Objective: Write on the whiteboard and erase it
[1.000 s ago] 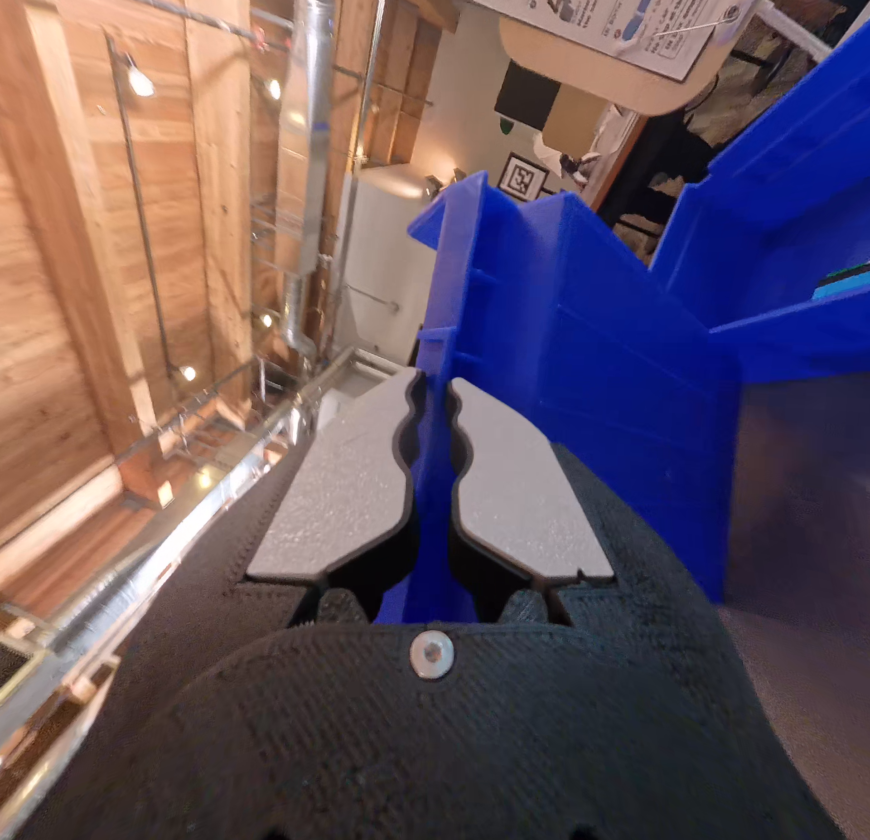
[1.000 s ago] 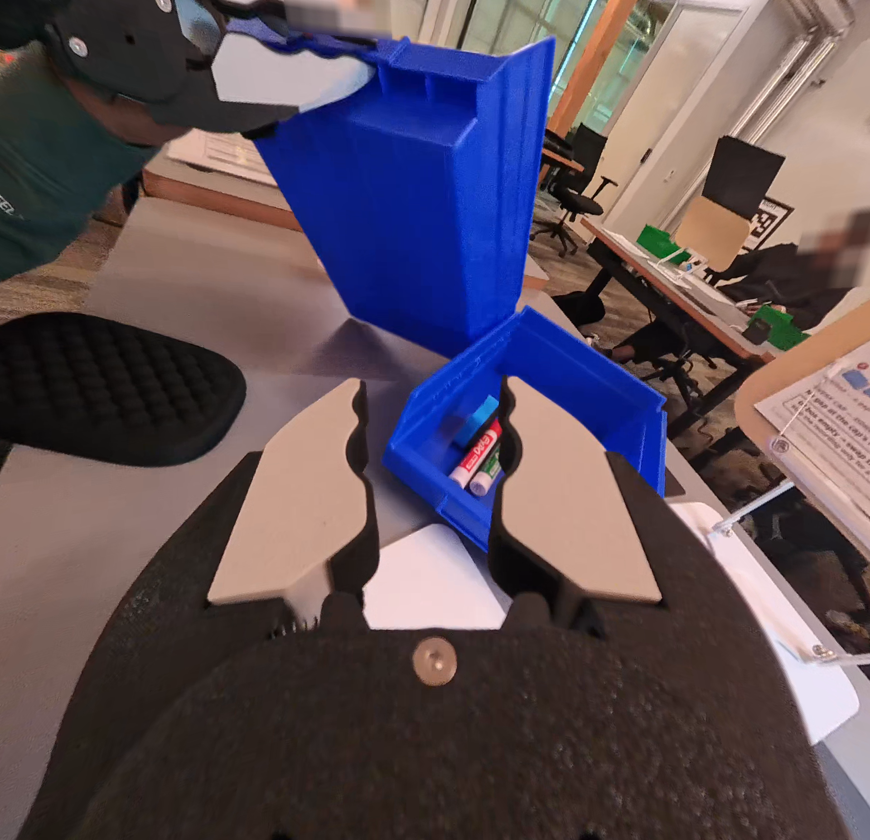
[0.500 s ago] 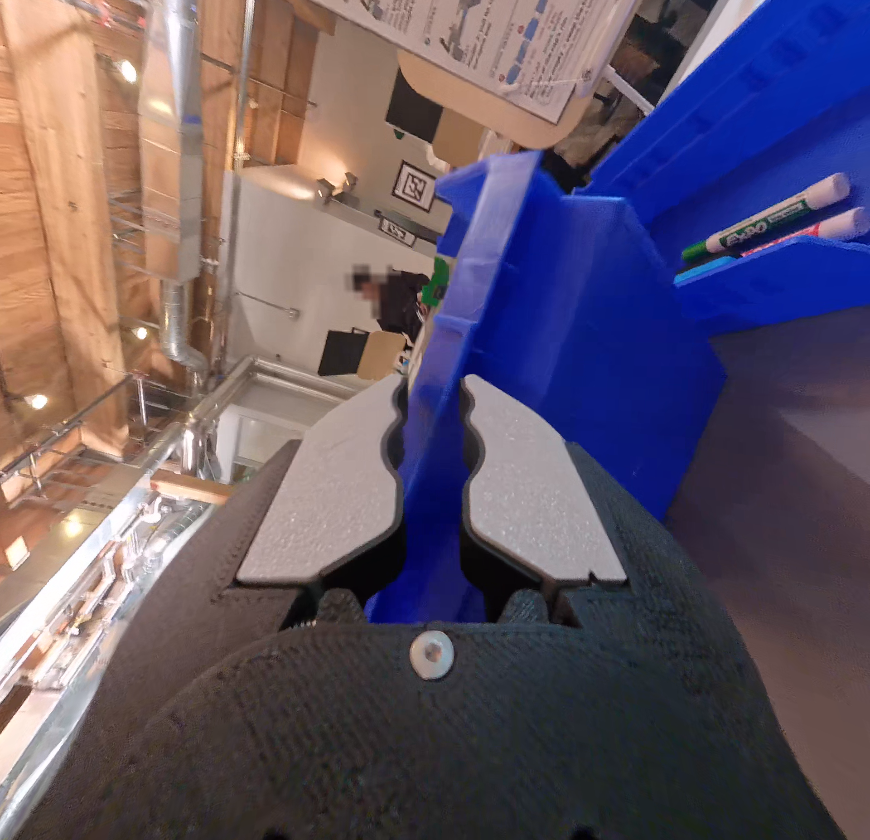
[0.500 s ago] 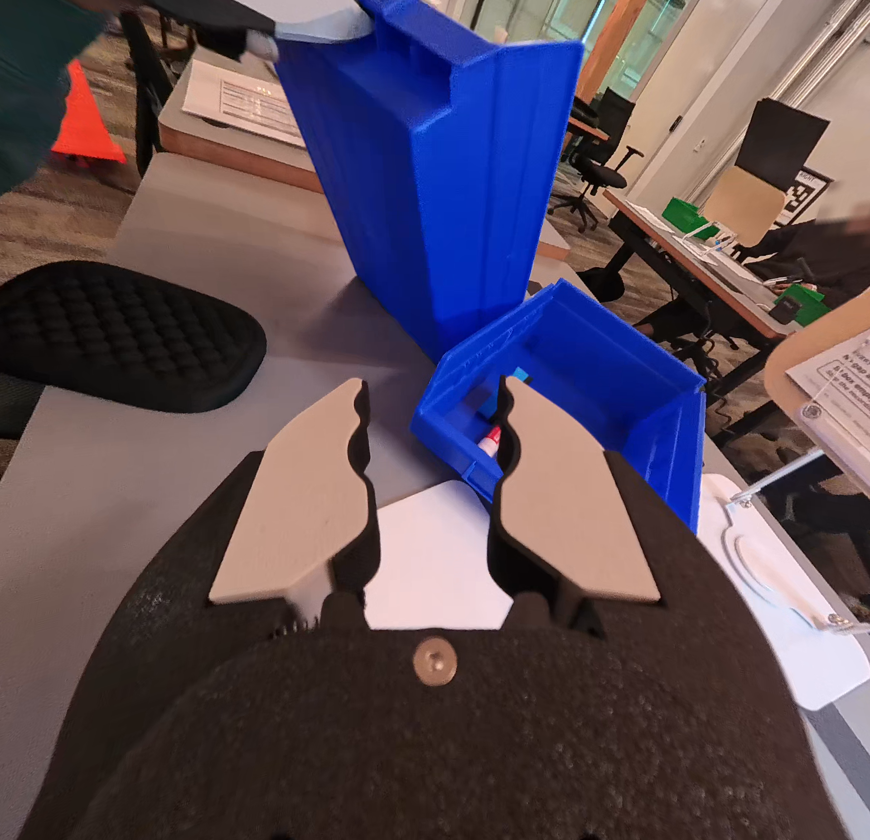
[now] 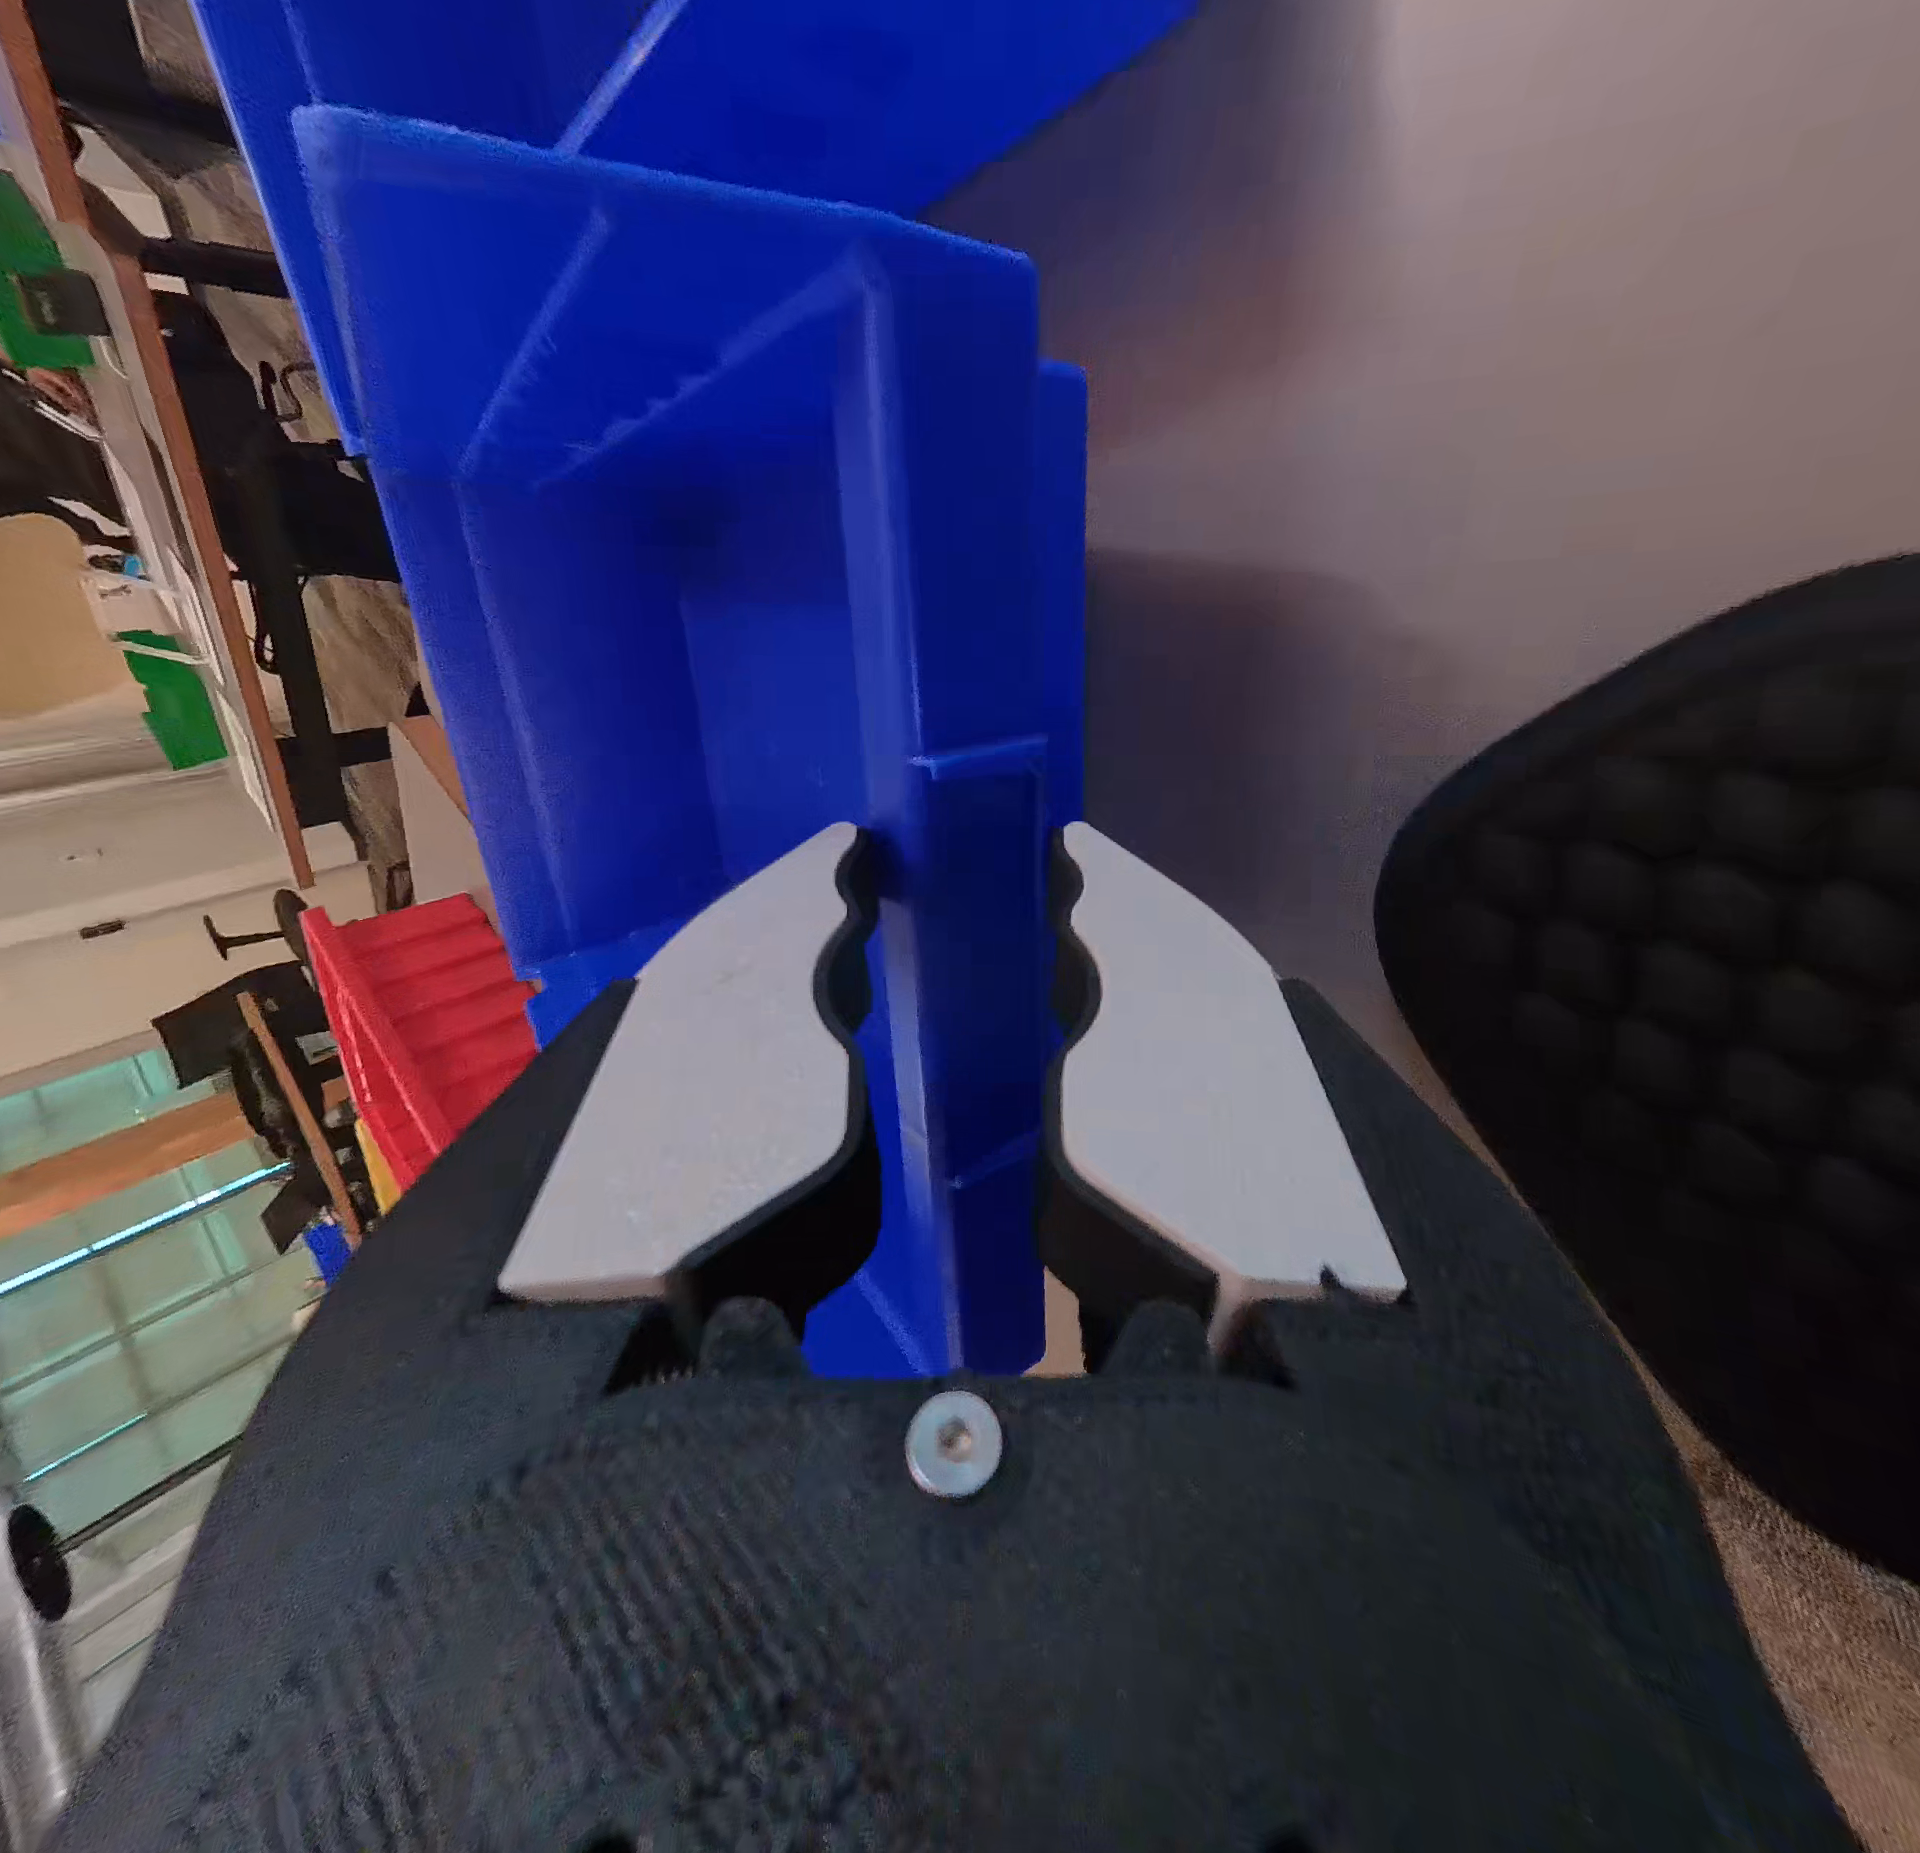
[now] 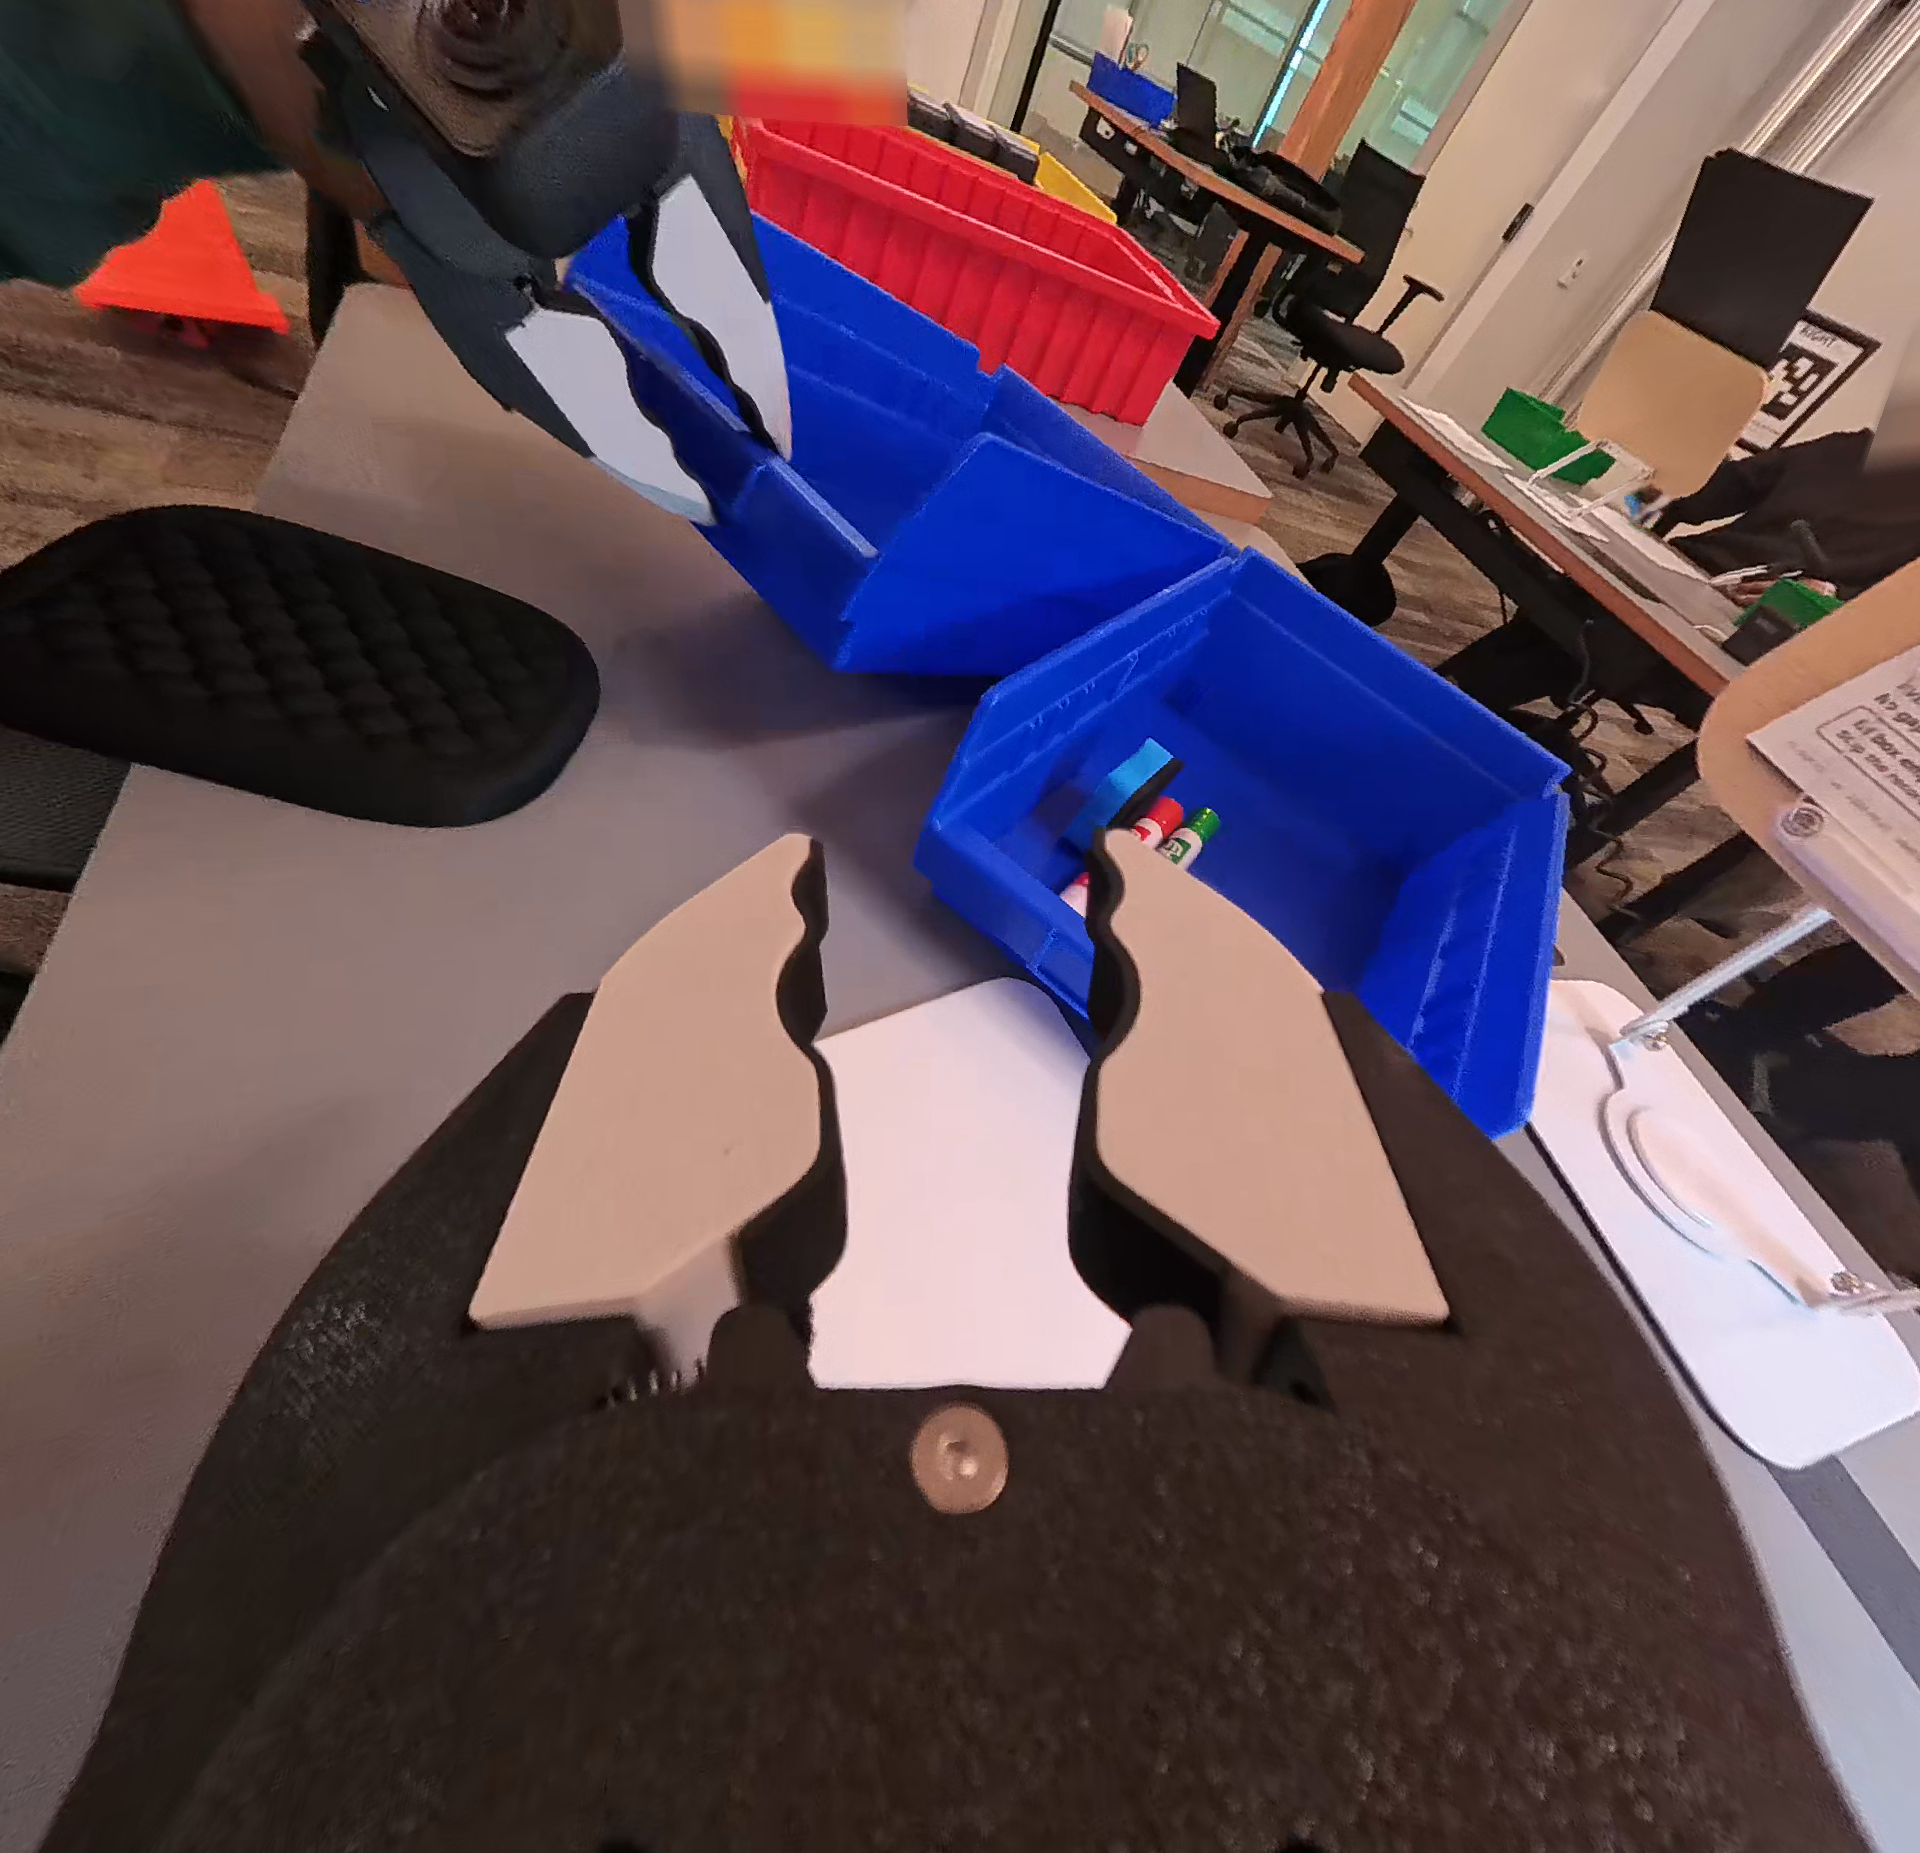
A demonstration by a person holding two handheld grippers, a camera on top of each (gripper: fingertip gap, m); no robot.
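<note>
Bins point(image 6: 1351, 764) number two, blue: left tool point(image 5: 961, 858) clamps one, right tool point(image 6: 956, 858) gapes empty.

Left tongs point(image 5: 961, 868) clamped on bin rim; right tongs point(image 6: 956, 858) agape.

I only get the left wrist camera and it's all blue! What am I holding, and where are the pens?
Observer: Your left gripper has its jaws shut on the rim of a big blue bin, and nothing shows inside it.
Operator: Then where are the pens?
Observer: In a smaller blue bin next to it. Two markers lie there, one red-capped and one green-capped, with a blue eraser beside them.
Operator: What's my other hand doing?
Observer: The right gripper is open and empty, just above the whiteboard.
</note>
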